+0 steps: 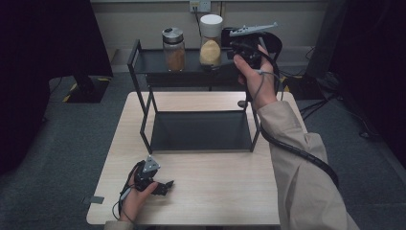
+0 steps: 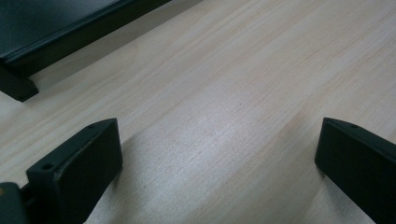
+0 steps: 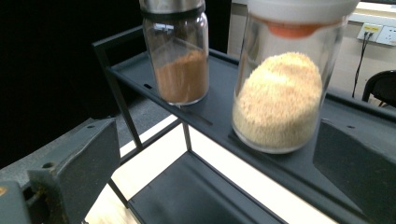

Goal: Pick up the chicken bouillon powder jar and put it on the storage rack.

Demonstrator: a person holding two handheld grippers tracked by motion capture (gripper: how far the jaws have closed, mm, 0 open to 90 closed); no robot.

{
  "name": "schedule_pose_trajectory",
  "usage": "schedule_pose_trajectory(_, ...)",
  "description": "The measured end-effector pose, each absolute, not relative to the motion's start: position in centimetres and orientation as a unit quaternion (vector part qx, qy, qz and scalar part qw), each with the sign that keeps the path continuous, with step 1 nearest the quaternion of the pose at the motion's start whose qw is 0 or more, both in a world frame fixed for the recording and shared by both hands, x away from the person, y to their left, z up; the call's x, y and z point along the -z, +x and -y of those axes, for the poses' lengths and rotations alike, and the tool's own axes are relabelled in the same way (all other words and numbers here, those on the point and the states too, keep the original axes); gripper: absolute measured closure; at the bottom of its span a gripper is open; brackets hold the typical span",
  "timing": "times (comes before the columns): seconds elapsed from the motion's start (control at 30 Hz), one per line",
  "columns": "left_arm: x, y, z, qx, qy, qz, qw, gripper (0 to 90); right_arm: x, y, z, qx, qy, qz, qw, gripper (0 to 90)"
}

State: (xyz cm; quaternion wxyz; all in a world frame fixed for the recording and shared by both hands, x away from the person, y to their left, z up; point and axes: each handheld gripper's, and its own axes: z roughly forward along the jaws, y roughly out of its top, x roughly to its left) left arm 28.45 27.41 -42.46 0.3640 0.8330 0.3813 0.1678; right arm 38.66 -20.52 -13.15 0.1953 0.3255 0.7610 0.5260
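Right gripper (image 3: 215, 172) fingers spread and empty, white-lidded grain jar (image 3: 280, 93) upright on the rack's top shelf (image 3: 219, 116) just ahead, slightly toward the right finger; left gripper (image 1: 160, 184) idle on the table (image 2: 224, 93), fingers spread, far off.

table (image 1: 215, 191): pale matt wood | rack (image 1: 201, 130): matt black metal | jars (image 3: 280, 93): clear glossy glass

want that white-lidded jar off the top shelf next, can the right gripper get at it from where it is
Probably yes: the right gripper is open, level with the top shelf, and the white-lidded jar stands just ahead of its jaws, apart from the brown jar.
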Motion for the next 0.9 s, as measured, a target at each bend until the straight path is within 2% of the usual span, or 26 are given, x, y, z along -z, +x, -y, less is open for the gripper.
schedule_pose_trajectory(0.9, 42.4, 28.5, -27.4, -0.167, 0.834, -0.381, 0.363, 0.0, 18.5, 36.7, 21.2, -0.524, 0.315, -0.771, 0.179, 0.0)
